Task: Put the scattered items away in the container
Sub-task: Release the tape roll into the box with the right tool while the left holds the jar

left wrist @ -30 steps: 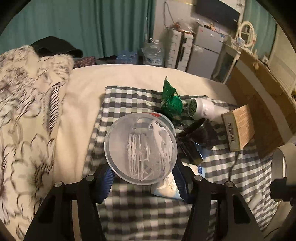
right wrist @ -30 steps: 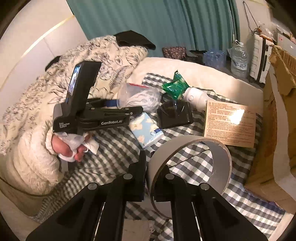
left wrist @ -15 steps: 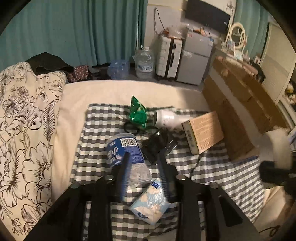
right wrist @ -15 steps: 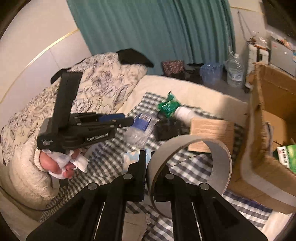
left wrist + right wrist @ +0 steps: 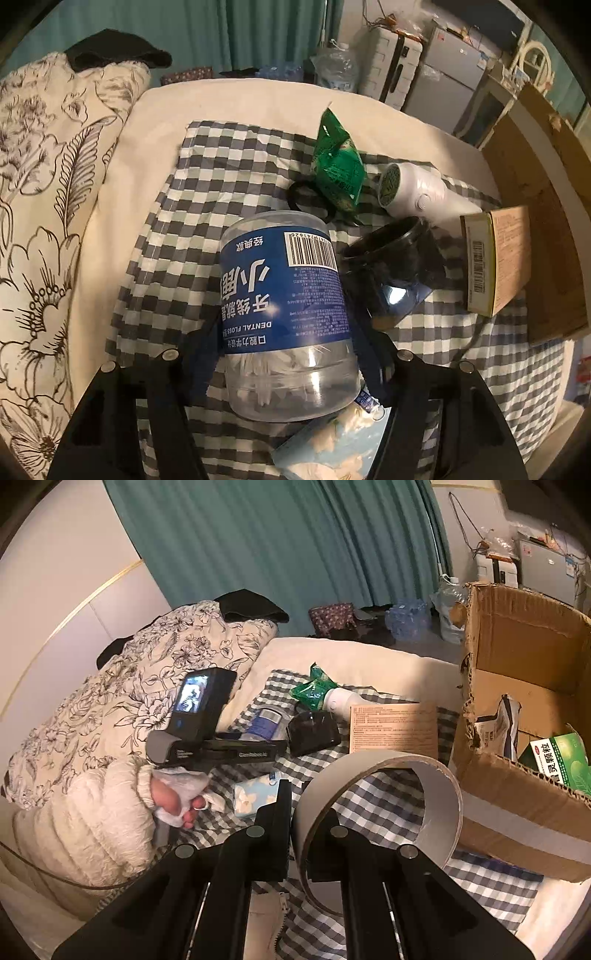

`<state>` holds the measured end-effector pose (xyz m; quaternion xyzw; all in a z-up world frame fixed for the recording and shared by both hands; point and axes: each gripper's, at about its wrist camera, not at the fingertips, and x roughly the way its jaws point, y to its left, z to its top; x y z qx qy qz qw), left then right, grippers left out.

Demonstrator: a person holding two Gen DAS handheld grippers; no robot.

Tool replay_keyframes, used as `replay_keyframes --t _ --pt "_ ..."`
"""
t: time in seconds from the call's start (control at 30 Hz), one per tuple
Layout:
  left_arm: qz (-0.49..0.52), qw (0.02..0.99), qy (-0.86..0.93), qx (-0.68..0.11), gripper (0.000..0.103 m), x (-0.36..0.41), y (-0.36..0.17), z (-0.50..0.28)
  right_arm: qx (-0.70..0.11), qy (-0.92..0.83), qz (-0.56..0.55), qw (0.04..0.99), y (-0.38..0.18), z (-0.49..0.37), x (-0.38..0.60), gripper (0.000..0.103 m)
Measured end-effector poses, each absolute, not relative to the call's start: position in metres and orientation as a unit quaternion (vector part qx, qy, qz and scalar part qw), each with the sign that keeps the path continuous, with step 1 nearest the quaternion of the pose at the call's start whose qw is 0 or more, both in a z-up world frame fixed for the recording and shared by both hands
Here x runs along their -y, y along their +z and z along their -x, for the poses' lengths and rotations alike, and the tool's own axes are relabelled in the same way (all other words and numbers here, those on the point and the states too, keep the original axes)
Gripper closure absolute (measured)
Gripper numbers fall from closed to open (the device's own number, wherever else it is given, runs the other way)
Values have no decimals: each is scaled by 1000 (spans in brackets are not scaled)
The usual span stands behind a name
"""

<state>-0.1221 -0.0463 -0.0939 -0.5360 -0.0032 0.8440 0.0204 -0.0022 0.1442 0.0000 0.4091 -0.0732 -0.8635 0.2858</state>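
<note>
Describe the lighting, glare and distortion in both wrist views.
Left wrist: dim warm light, fisheye bending at the edges, a bright glare spot on the black container. Right wrist: same curved edges, curtain bowed, cardboard box warmly lit, shadow under the tape ring.

One floss jar (image 5: pixel 284 306), one green packet (image 5: pixel 338 166), one tape roll (image 5: pixel 380 812), one cardboard box (image 5: pixel 524 782), two grippers (image 5: pixel 291 373) (image 5: pixel 297 834).

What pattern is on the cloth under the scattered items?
The cloth has a grey-and-white check pattern, clearest in the left wrist view.
</note>
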Motion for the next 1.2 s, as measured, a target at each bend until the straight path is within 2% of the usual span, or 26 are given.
replay_keyframes --t 0.13,0.23,0.43,0.6,0.7,0.83,0.93,1.03,1.07,1.1,1.13,1.17,1.2 --pt "528 9 849 11 36 46 -76 107 83 -867 -404 279 3 2 -151 97" --pt "498 4 867 4 36 41 -41 88 83 -870 -398 277 10 3 -155 97" --pt "436 69 897 -5 36 -8 46 72 74 -880 -387 265 39 11 -168 97" --pt "399 151 904 -15 39 -68 87 74 62 -896 -368 240 75 18 -193 97" --pt "388 190 901 -29 39 -111 97 84 33 -907 -369 200 88 27 -215 97" --pt "390 224 892 -43 43 -160 95 98 31 -907 -394 147 85 49 -249 95" --pt "396 237 885 -56 44 -187 91 109 76 -903 -399 142 75 64 -276 95" --pt "389 223 891 -74 41 -194 92 109 99 -896 -412 135 62 77 -289 95" --pt "387 213 894 -78 28 -191 93 110 96 -891 -423 132 58 80 -290 79" --pt "386 199 898 -77 17 -184 92 111 89 -886 -438 121 53 84 -289 57" --pt "385 191 900 -74 5 -178 92 111 80 -884 -450 94 49 87 -291 47" --pt "383 179 903 -69 4 -168 91 109 80 -882 -456 85 46 89 -291 39" --pt "384 171 905 -65 4 -155 88 107 89 -882 -454 92 44 89 -293 39"
